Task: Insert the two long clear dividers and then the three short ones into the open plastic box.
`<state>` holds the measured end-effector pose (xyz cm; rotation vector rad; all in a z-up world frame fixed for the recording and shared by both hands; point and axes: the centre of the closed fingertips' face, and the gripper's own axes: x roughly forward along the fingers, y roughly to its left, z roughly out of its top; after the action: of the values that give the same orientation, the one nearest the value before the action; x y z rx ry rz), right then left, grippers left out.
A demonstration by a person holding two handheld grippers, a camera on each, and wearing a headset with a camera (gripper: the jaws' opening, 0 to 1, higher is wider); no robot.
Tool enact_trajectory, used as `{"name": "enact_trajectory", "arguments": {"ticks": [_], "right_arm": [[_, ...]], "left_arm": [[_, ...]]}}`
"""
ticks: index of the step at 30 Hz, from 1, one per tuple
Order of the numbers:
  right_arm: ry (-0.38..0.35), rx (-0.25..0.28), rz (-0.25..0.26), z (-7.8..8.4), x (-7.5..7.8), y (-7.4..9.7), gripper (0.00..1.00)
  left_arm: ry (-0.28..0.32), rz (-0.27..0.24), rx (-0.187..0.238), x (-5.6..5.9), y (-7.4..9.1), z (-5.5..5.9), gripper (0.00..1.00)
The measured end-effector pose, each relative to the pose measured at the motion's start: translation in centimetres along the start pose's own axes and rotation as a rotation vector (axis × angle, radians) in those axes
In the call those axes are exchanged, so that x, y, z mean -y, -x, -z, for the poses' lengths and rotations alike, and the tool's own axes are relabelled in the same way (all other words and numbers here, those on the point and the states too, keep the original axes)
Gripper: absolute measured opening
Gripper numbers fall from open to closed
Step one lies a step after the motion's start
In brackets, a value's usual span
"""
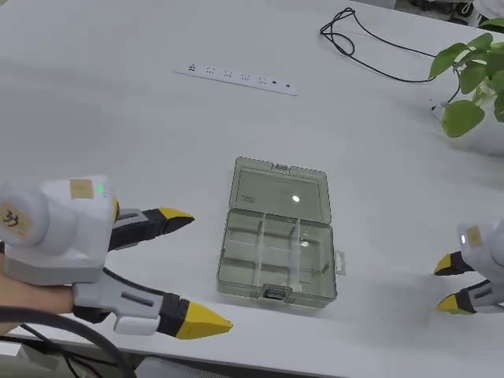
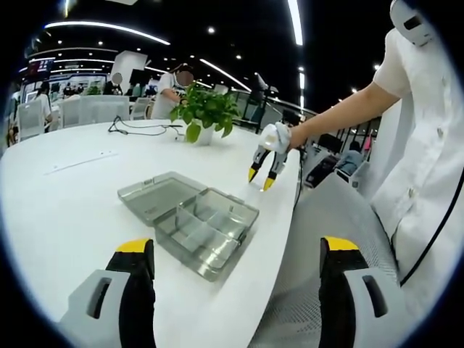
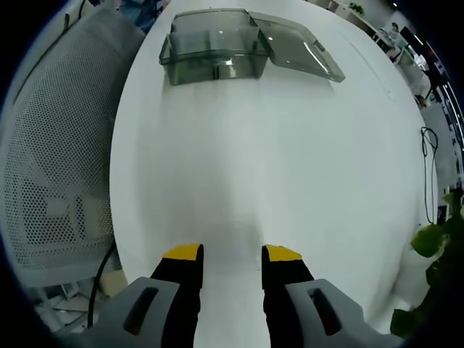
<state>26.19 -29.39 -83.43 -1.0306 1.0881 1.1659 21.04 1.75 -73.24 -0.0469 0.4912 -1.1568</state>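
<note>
The smoky clear plastic box (image 1: 276, 264) lies open on the white table, its lid (image 1: 280, 189) folded flat toward the far side. Clear dividers (image 1: 272, 240) stand inside it and split it into several compartments. My left gripper (image 1: 193, 269) hovers left of the box, wide open and holding nothing. My right gripper (image 1: 446, 285) is near the table's right front, open and apart from the box. The left gripper view has the box (image 2: 206, 228) ahead of the left gripper (image 2: 235, 250), with the right gripper (image 2: 262, 174) beyond. The right gripper (image 3: 231, 254) faces the box (image 3: 214, 43) from afar.
A white power strip (image 1: 236, 79) lies at the back of the table, a black cable (image 1: 354, 39) behind it. A potted plant (image 1: 472, 71) stands at the back right. A mesh chair (image 3: 58, 145) sits off the table's front edge.
</note>
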Motion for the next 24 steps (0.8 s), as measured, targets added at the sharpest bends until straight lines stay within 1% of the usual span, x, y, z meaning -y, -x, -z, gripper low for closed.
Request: {"name": "enact_trajectory", "arguments": {"ticks": [3,5,10,13,16,19,21,22,24], "right_arm": [[0.006,0.02,0.015,-1.1,-0.1,0.6,0.33],[0.017,0.032,0.03,-1.6,0.2,0.8,0.33],[0.033,0.071,0.064,-3.6,0.6,1.8,0.32],[0.046,0.092,0.089,-5.4,0.4,3.0,0.32],[0.063,0.115,0.111,-6.6,0.6,3.8,0.32],[0.089,0.137,0.126,-8.9,-0.2,5.1,0.32],[0.107,0.144,0.136,-9.6,-0.1,5.3,0.32],[0.116,0.148,0.14,-10.3,-0.4,5.7,0.32],[0.131,0.158,0.155,-11.7,-0.7,6.4,0.32]], "left_arm": [[0.001,-0.004,0.004,0.0,0.0,-0.2,0.96],[0.004,-0.007,0.008,0.0,0.0,-0.4,0.95],[0.015,-0.007,0.036,0.1,0.0,-1.3,0.95],[0.021,-0.011,0.045,0.1,0.0,-1.7,0.94],[0.035,-0.018,0.056,0.1,-0.1,-2.4,0.93],[0.051,-0.026,0.071,0.0,-0.3,-3.0,0.91],[0.052,-0.028,0.069,0.0,-0.7,-3.0,0.9],[0.059,-0.03,0.064,0.0,-0.8,-3.0,0.9],[0.074,-0.029,0.071,0.1,-1.1,-3.3,0.9]]}}
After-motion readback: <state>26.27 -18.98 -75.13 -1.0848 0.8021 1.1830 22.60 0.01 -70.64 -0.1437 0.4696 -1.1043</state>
